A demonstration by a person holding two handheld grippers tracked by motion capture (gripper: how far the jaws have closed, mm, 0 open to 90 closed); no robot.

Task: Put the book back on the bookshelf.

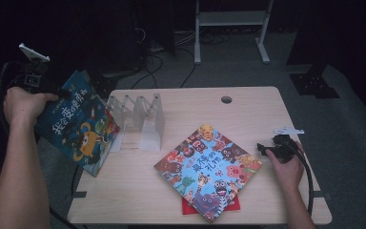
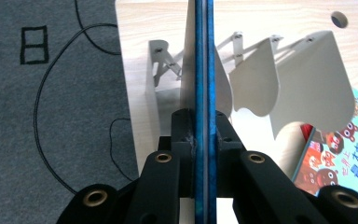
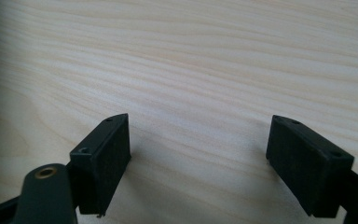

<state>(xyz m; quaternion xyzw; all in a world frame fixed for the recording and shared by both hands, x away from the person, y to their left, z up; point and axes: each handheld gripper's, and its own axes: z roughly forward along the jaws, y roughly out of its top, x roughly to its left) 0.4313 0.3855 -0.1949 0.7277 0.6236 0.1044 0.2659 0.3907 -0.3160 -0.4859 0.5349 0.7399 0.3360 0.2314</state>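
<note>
A blue picture book (image 1: pixel 78 125) hangs tilted over the table's left edge, with my left gripper (image 1: pixel 63 93) shut on its upper corner. In the left gripper view the book (image 2: pixel 204 70) stands edge-on between the closed jaws (image 2: pixel 204 128), in line with the leftmost slot of a white folding book rack (image 2: pixel 261 79). The rack (image 1: pixel 138 121) stands on the table (image 1: pixel 248 109), just right of the held book. My right gripper (image 1: pixel 266 150) rests at the table's right side, open with nothing between its fingers (image 3: pixel 198 163), bare wood under them.
A colourful animal-cover book (image 1: pixel 207 169) lies flat in the table's middle on top of a red book (image 1: pixel 190 207); both show again (image 2: pixel 340 158) beyond the rack. A cable hole (image 1: pixel 226 99) sits at the back. Cables lie on the grey floor (image 2: pixel 51 93).
</note>
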